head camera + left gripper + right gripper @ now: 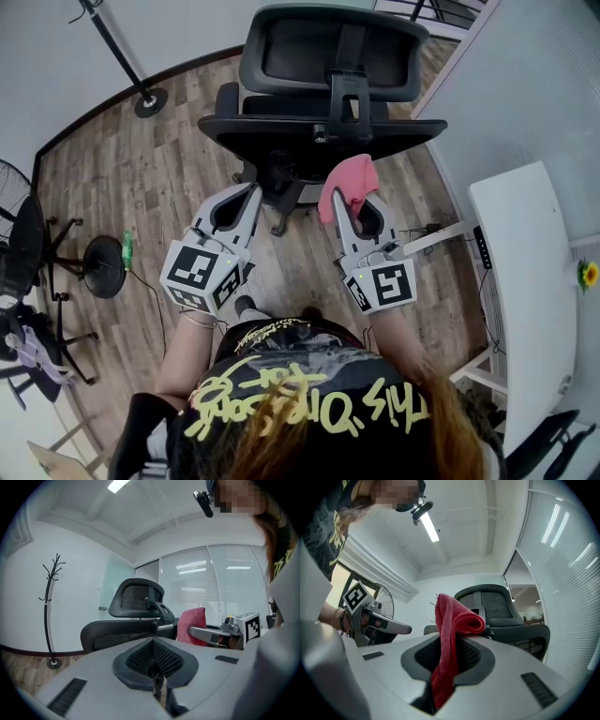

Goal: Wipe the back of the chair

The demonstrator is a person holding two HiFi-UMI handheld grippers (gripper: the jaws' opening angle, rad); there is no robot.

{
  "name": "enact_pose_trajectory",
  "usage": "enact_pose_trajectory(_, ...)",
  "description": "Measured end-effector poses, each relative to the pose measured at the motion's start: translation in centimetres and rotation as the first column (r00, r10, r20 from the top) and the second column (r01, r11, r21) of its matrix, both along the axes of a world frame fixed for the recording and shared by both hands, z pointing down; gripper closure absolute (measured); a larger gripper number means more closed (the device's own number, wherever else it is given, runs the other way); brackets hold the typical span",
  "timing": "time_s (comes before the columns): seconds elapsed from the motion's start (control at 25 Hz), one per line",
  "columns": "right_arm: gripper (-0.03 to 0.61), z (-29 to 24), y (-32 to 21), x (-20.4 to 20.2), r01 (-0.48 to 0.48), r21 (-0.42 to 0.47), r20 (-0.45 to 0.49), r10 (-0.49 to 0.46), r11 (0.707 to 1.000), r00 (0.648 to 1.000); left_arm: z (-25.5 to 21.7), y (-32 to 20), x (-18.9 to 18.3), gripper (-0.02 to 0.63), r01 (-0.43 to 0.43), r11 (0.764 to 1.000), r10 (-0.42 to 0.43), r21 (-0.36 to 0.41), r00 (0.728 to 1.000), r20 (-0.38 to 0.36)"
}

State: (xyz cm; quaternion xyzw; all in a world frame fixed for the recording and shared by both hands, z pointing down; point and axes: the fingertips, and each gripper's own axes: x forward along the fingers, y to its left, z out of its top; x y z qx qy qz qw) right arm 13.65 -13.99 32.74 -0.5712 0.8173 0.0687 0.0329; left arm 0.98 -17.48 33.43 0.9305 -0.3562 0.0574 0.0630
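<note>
The right gripper (357,212) pinches a folded pink cloth (348,181) near the black mesh office chair (281,131). The left gripper (246,201) is closed and empty. Wiping seems not yet begun.

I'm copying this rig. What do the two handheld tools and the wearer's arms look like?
The left tool and right tool are smooth grey plastic shells, black ribbed pads inside the mouth, each carrying a white cube with black square markers. The person wears a black top with yellow lettering and a thin bracelet at the left wrist.
</note>
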Motion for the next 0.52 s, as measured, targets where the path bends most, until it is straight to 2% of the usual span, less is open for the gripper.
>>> enact_pose_trajectory(0.52, 0.517, 0.22, 0.04, -0.1, -0.005, -0.014, 0.003, 0.005, 1.0, 1.0, -0.07, -0.13, -0.1, 0.62, -0.011, 1.0, 0.011, -0.002, 1.0, 0.005)
